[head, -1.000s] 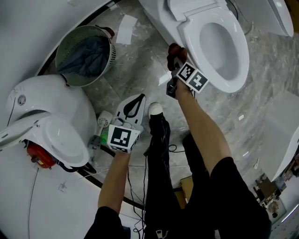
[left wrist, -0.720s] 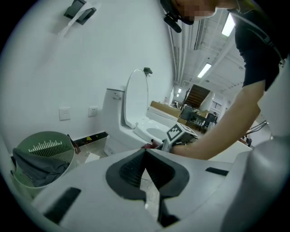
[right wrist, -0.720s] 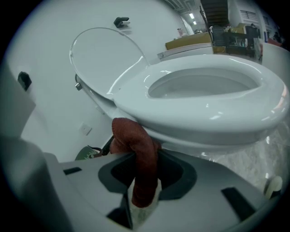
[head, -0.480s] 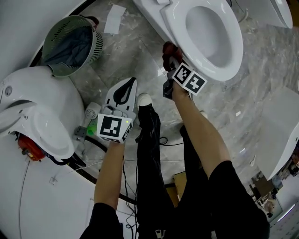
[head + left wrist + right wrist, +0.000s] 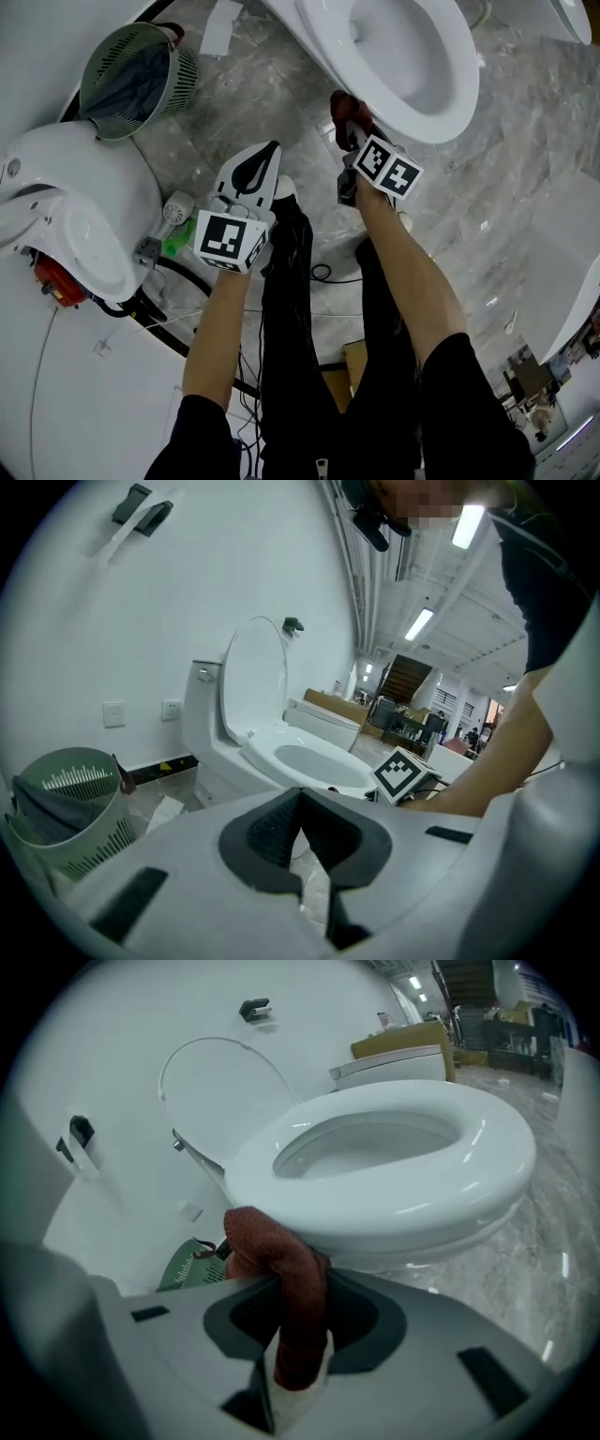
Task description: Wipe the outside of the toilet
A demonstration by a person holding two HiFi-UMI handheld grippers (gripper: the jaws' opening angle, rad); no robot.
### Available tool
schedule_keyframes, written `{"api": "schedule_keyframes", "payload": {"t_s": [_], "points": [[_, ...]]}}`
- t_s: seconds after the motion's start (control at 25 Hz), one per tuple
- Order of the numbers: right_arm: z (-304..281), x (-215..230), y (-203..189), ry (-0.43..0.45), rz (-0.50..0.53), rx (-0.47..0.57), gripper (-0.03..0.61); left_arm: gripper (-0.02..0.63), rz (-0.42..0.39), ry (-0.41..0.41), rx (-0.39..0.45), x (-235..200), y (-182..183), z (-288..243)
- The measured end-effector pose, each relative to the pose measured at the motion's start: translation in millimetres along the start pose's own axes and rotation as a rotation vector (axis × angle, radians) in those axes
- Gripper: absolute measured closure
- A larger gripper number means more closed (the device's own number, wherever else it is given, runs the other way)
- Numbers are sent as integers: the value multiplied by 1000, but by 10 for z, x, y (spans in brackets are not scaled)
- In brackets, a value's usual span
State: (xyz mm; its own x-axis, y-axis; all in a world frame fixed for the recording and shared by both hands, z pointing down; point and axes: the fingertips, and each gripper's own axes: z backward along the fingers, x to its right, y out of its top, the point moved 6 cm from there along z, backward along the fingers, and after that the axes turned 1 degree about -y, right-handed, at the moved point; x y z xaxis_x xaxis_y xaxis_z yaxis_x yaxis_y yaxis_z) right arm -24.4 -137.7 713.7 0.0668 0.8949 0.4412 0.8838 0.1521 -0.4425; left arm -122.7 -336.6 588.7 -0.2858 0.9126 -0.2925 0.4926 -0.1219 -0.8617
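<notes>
The white toilet (image 5: 424, 120) stands at the top of the head view, seat down and lid up. My right gripper (image 5: 350, 132) is shut on a red-brown cloth (image 5: 338, 102), which is bunched against the bowl's outer side just below the rim. In the right gripper view the cloth (image 5: 272, 1241) hangs over the jaws of the right gripper (image 5: 298, 1286), under the toilet seat (image 5: 412, 1194). My left gripper (image 5: 273, 149) hovers over the floor left of it, shut and empty. In its own view the left gripper (image 5: 300, 795) points toward the toilet (image 5: 281, 752).
A green slatted basket (image 5: 127, 70) with a blue cloth inside stands at the upper left, also in the left gripper view as basket (image 5: 66, 808). A second white toilet (image 5: 70, 220) is at the left. Paper (image 5: 220, 26) lies on the marble floor. Cables run by the person's legs.
The view has shifted, so the toilet sits higher in the frame. The right gripper stays against the bowl's side with the cloth. The left gripper has come up closer to the toilet.
</notes>
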Motion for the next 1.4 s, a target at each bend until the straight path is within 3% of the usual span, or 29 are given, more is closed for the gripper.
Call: {"api": "schedule_keyframes", "payload": {"t_s": [0.4,0.96,1.24,1.4], "points": [[371,703,-21,-29,22,-59,465,614,-16,-38,-16,468,-38,-371],[702,1787,290,-201,53,-74,466,614,-9,-62,-24,869,-67,-731],[716,2055,548,-198,107,-70,468,614,-18,-13,4,955,-46,-690],[787,2078,446,-192,150,-114,465,615,-30,19,24,1022,-99,-620]]}}
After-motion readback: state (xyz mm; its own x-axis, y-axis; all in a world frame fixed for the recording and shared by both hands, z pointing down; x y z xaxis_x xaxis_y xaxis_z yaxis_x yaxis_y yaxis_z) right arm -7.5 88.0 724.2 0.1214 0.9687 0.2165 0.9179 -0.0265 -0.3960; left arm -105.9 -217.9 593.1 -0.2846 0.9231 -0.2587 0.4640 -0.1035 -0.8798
